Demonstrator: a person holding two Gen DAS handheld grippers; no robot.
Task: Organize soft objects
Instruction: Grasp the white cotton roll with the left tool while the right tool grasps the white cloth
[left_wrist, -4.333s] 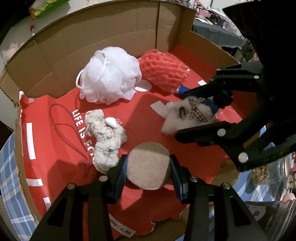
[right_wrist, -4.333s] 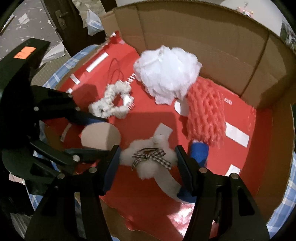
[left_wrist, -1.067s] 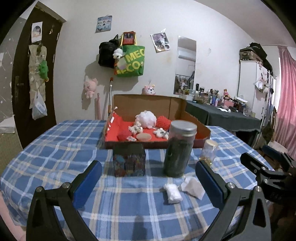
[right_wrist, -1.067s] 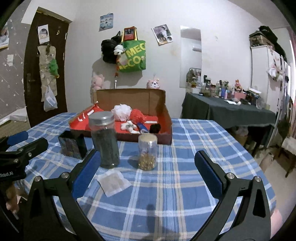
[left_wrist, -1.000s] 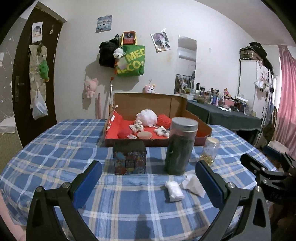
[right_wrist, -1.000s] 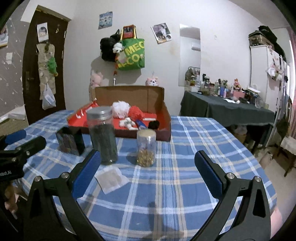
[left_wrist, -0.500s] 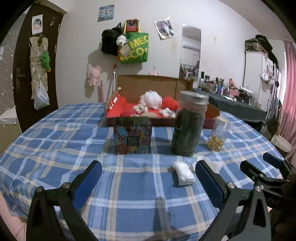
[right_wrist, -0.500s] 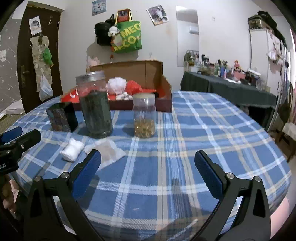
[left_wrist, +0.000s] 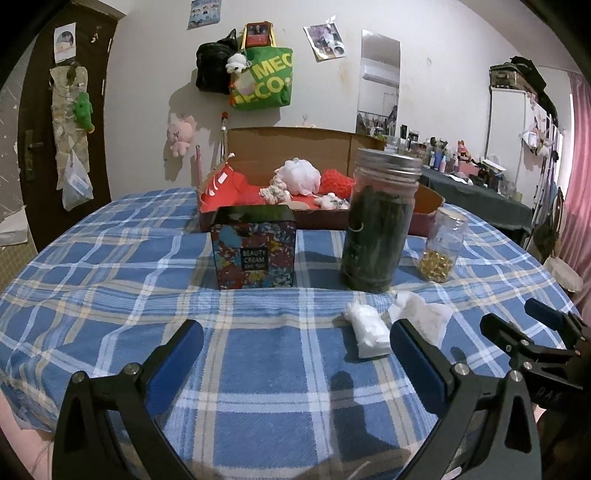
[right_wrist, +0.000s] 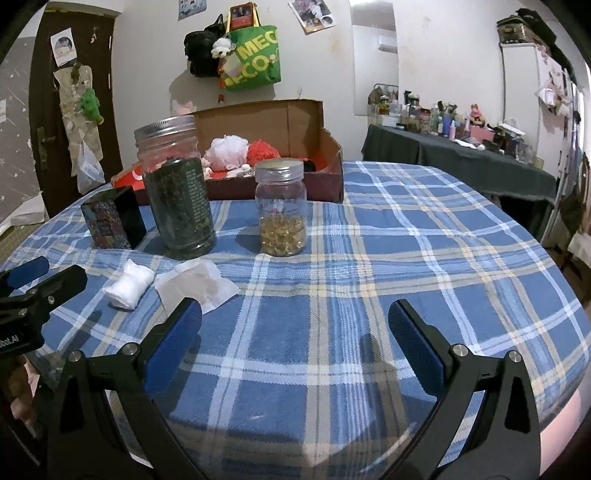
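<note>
small box (left_wrist: 255, 251) reads "beauty cream"; green bag (left_wrist: 266, 79) "mec".

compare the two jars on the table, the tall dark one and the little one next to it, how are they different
The tall jar is taller and wider than the small jar. The tall jar is packed nearly to its neck with dark green contents; the small jar holds golden capsules only in its lower part. The tall jar stands nearer the beauty cream box; the small jar stands on its far side from the box. Both are clear, upright and closed with screw lids.
</note>
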